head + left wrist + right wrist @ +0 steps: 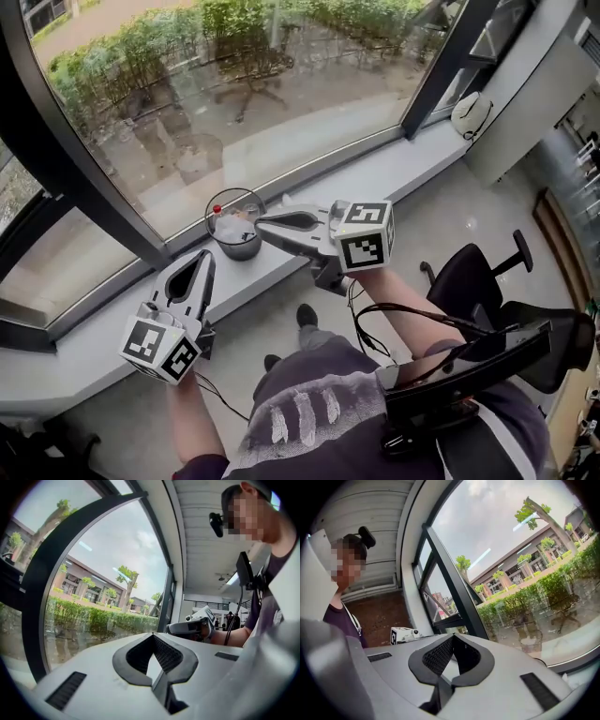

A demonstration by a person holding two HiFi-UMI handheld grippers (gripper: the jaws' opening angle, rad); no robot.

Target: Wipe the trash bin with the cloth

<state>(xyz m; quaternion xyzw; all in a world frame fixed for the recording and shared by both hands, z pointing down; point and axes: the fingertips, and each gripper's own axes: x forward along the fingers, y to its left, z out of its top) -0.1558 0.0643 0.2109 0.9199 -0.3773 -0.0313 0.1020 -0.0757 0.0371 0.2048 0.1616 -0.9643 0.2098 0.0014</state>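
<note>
A small round grey trash bin (pixel 236 234) stands on the pale window sill (pixel 94 352), close against the glass. Something whitish and crumpled with a red spot lies inside it; I cannot tell if that is the cloth. My right gripper (pixel 262 223) is level, points left and has its tip just beside the bin's right rim, shut and empty. Lower left, my left gripper (pixel 204 257) points up toward the sill edge, a short way from the bin, also shut and empty. The left gripper view shows shut jaws (pixel 157 681) with the right gripper (pixel 192 626) beyond; the right gripper view shows its shut jaws (pixel 440 681).
Big panes with black frame bars (pixel 84 197) run behind the sill. A white rounded object (pixel 471 114) lies on the sill at far right. A black office chair (pixel 483 281) stands on the grey floor to my right. Cables hang from my right arm.
</note>
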